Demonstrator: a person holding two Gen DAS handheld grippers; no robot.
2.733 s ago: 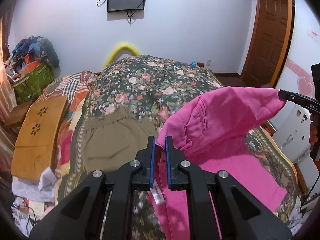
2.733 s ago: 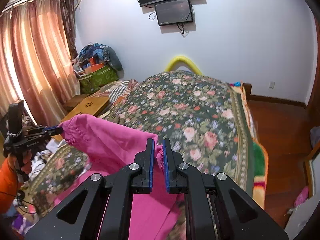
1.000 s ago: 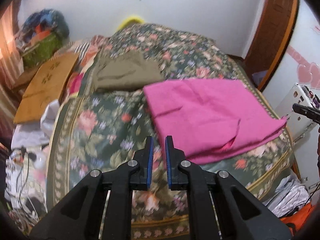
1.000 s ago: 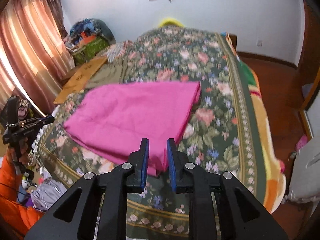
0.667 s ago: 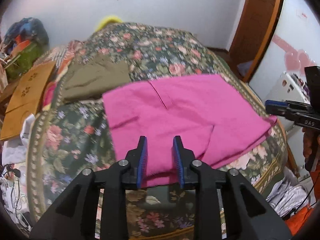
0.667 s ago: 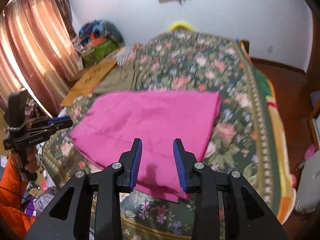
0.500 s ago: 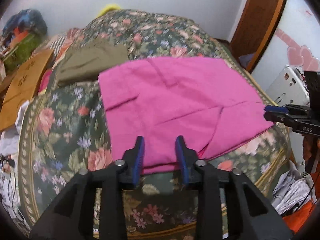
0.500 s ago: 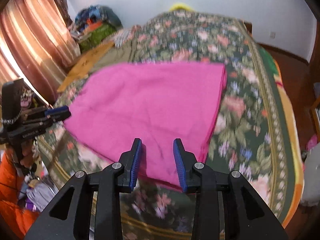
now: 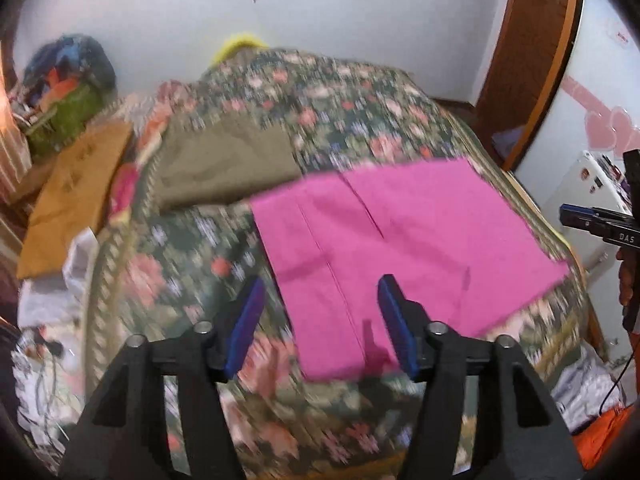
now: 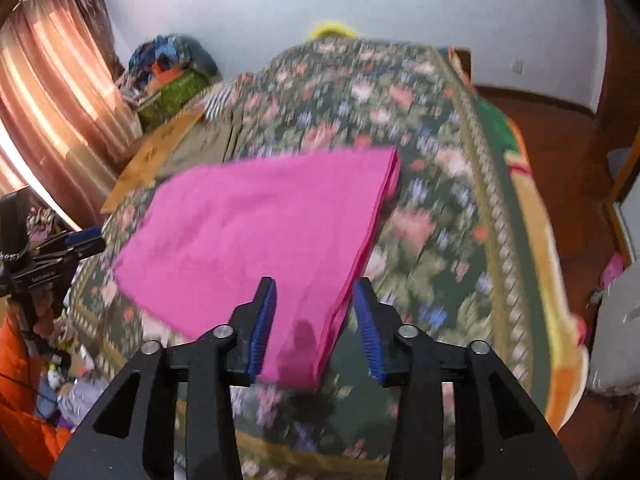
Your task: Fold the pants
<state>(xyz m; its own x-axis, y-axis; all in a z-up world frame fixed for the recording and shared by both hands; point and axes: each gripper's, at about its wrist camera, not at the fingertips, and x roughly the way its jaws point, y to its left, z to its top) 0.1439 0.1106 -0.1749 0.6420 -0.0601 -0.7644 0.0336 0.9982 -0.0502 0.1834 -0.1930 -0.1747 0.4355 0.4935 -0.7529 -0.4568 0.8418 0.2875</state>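
Note:
The pink pants (image 9: 392, 236) lie folded and flat on the floral bedspread (image 9: 192, 248), near the foot of the bed. They also show in the right wrist view (image 10: 260, 232). My left gripper (image 9: 320, 320) is open and empty, hovering above the near edge of the pants. My right gripper (image 10: 316, 320) is open and empty, above the near right corner of the pants. The left gripper appears at the left edge of the right wrist view (image 10: 86, 240), and the right gripper at the right edge of the left wrist view (image 9: 576, 216).
Olive-green folded clothing (image 9: 224, 164) lies on the bed beyond the pants. A wooden board (image 9: 76, 196) leans at the bed's left side, with a pile of bags (image 9: 64, 92) behind it. A white appliance (image 9: 592, 196) and a door (image 9: 532, 40) stand at the right.
Both grippers let go of the pants, which now lie folded on the bed. Both jaws opened wide and both grippers drew back toward the foot of the bed.

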